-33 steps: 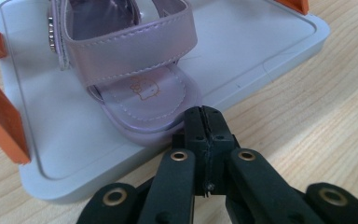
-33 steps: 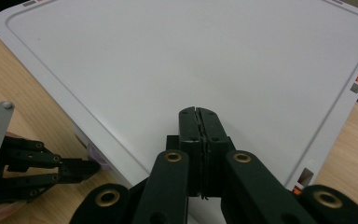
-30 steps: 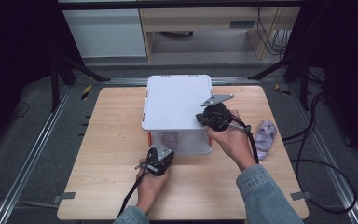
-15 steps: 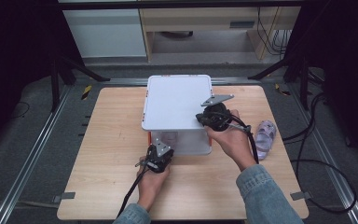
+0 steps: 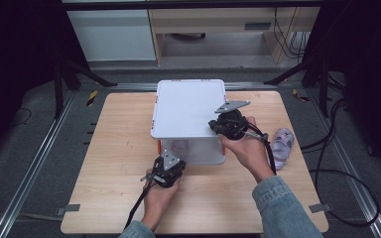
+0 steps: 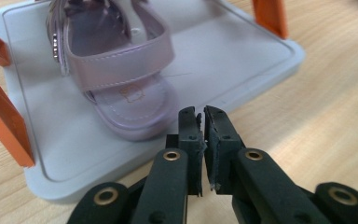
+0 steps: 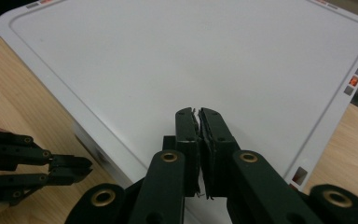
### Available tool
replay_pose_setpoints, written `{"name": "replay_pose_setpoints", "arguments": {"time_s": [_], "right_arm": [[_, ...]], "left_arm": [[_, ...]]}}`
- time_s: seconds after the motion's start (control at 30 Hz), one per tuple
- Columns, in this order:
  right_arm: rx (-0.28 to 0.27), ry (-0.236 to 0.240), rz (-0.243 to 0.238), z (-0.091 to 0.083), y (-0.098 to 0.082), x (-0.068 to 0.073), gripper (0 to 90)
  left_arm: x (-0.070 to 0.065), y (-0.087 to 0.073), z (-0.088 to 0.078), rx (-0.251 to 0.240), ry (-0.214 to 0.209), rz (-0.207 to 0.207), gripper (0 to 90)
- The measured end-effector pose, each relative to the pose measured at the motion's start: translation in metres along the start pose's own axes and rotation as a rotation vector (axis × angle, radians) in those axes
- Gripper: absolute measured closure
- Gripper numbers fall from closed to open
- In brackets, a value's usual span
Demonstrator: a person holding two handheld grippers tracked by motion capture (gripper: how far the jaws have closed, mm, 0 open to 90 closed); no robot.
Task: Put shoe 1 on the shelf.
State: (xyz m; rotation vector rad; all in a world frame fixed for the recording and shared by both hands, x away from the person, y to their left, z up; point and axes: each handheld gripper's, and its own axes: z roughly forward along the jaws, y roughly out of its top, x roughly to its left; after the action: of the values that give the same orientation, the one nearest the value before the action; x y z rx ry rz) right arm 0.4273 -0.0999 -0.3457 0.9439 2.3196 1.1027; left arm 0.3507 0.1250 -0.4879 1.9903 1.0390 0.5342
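Table [image 5: 119, 148]: light wood, set between dark floor rails; near edge cut off by the bottom of the high view.
Box [image 5: 188, 106]: white plastic storage bin with a flat lid, standing mid-table; orange clips [image 6: 0, 121] at its corners; seen through the translucent front wall as a faint pink blur, contents hard to make out from above.
Box lid [image 7: 205, 65]: plain white with a pressed rim line, small orange and grey marks along one edge; near corner hidden behind the right gripper's jaws.
Box floor [image 6: 242, 60]: pale grey, rounded corners, resting flat on the wood; far side cut off at the top of the left gripper view.
Inside the box: one lilac sandal [image 6: 121, 70], toe toward the camera, strap across the front, small studs along one side; heel cut off by the frame.
Second sandal [image 5: 282, 148]: lilac, lying on the table well right of the box, partly hidden by the right hand's cable.
Right gripper [image 7: 199, 114]: clenched, nothing between the pads, hovering over the lid's near right corner; also seen from above [image 5: 217, 125].
Left gripper [image 6: 202, 115]: jaws nearly together, a thin slit between the pads, nothing gripped; low by the box's front, just short of the sandal's toe; also seen from above [image 5: 167, 159].
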Motion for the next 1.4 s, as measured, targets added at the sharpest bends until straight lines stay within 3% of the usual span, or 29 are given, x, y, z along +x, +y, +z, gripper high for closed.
{"name": "replay_pose_setpoints", "arguments": {"time_s": [0.17,0.33,0.43,0.5,0.7,0.83,1.07,1.33,1.4], "right_arm": [[-0.012,-0.002,-0.002,-0.013,-0.001,0.001,86.7],[-0.032,-0.022,0.008,-0.032,-0.008,-0.003,81.7],[-0.041,-0.023,0.029,-0.037,-0.012,-0.006,77.5],[-0.048,-0.033,0.046,-0.042,-0.017,-0.01,74.5],[-0.073,-0.071,0.104,-0.06,-0.036,-0.021,61.4],[-0.101,-0.101,0.143,-0.077,-0.049,-0.032,59.3],[-0.085,-0.167,0.2,-0.096,-0.082,-0.054,59.5],[-0.03,-0.236,0.256,-0.091,-0.12,-0.076,68.0],[-0.007,-0.275,0.274,-0.087,-0.13,-0.083,69.9]], "left_arm": [[0.001,0.001,-0.014,0.002,-0.016,0.012,81.7],[0.017,0.001,-0.029,0.004,-0.016,-0.004,76.6],[0.022,0.002,-0.032,0.003,-0.014,-0.009,73.9],[0.029,0.002,-0.036,-0.002,0.001,-0.015,65.2],[0.039,0.0,-0.042,-0.013,0.015,-0.029,58.8],[0.044,-0.002,-0.046,-0.018,0.022,-0.024,57.3],[0.053,-0.003,-0.05,-0.028,0.028,-0.039,56.1],[0.064,-0.009,-0.055,-0.027,0.037,-0.057,55.4],[0.067,-0.011,-0.057,-0.026,0.04,-0.062,55.1]]}}
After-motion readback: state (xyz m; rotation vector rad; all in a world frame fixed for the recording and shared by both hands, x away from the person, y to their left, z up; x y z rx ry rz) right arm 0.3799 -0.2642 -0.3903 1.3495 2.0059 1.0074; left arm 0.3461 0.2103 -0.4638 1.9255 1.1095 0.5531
